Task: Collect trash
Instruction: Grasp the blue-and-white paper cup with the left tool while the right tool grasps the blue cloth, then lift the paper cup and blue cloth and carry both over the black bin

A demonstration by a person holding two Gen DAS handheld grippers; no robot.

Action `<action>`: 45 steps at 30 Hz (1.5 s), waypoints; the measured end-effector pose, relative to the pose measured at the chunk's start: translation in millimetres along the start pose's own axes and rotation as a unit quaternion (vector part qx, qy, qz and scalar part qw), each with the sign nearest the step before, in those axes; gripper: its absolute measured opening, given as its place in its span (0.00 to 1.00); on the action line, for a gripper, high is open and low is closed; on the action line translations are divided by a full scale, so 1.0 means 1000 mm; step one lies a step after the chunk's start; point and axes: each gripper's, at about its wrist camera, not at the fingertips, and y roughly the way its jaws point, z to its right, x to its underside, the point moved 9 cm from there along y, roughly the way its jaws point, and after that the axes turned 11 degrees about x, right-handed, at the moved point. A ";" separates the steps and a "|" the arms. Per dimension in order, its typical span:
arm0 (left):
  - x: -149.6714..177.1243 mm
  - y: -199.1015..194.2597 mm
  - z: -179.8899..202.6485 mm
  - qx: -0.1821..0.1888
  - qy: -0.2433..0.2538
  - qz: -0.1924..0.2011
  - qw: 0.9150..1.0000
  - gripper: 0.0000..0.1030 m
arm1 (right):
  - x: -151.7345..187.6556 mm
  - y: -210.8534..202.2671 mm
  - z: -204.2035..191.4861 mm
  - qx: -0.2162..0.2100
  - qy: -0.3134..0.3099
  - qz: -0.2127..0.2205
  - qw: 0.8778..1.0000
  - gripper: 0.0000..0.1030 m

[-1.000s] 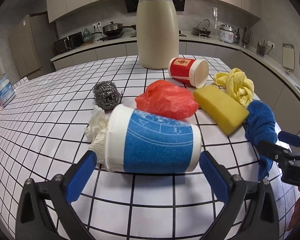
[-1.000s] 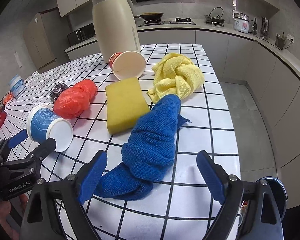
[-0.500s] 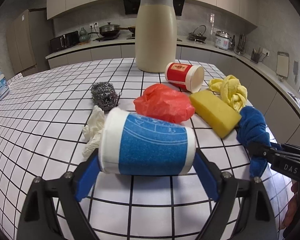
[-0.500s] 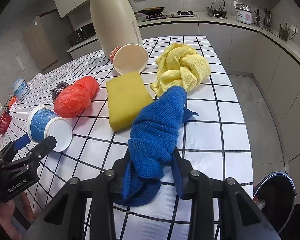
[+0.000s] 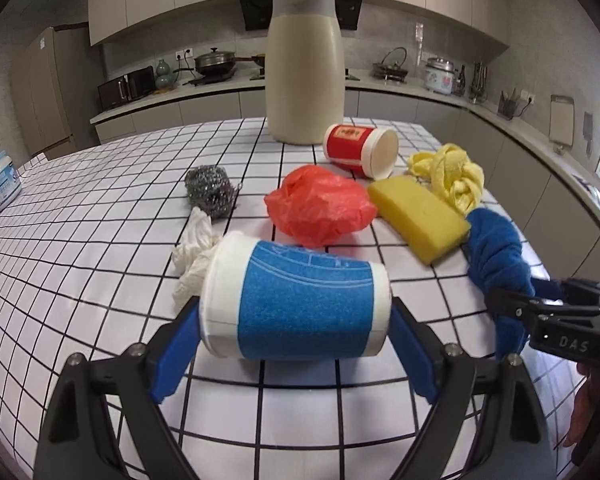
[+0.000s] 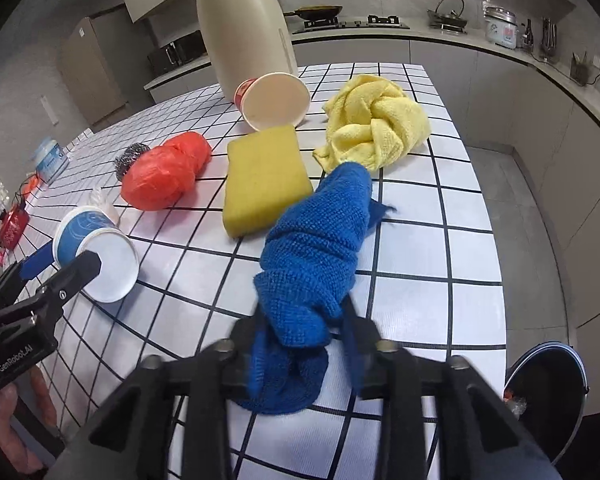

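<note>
At six o'clock on the checked table, the left gripper is pinching the blue cup end to end while the right gripper is clamping the blue cloth, so both should be lifting gently toward the bin at four o'clock.

Blue-banded paper cup on its side, clamped endwise between left tongs. Blue cloth, bunched, pinched in right tongs.

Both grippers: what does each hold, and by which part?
Left gripper: blue paper cup, jaws on its rim and base ends. Right gripper: blue cloth, pinched at its near end.
</note>
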 end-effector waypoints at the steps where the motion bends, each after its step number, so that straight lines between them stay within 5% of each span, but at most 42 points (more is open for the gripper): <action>1: 0.004 0.002 0.001 -0.003 0.002 -0.008 1.000 0.88 | -0.001 0.000 0.001 0.010 -0.002 0.003 1.000 0.67; 6: 0.017 0.007 0.002 0.013 -0.005 -0.024 1.000 0.86 | 0.001 0.002 0.004 0.020 -0.003 0.002 1.000 0.70; 8: 0.016 0.006 0.002 0.015 -0.008 -0.021 1.000 0.86 | 0.000 0.000 0.004 0.011 -0.005 0.007 1.000 0.15; 28: -0.019 -0.047 0.051 0.031 0.029 0.052 0.998 0.85 | 0.001 -0.065 0.031 -0.005 0.008 0.060 0.998 0.14; 45: -0.010 -0.056 0.165 0.073 0.064 0.051 0.994 0.85 | 0.045 -0.126 0.131 0.023 0.046 0.075 0.996 0.14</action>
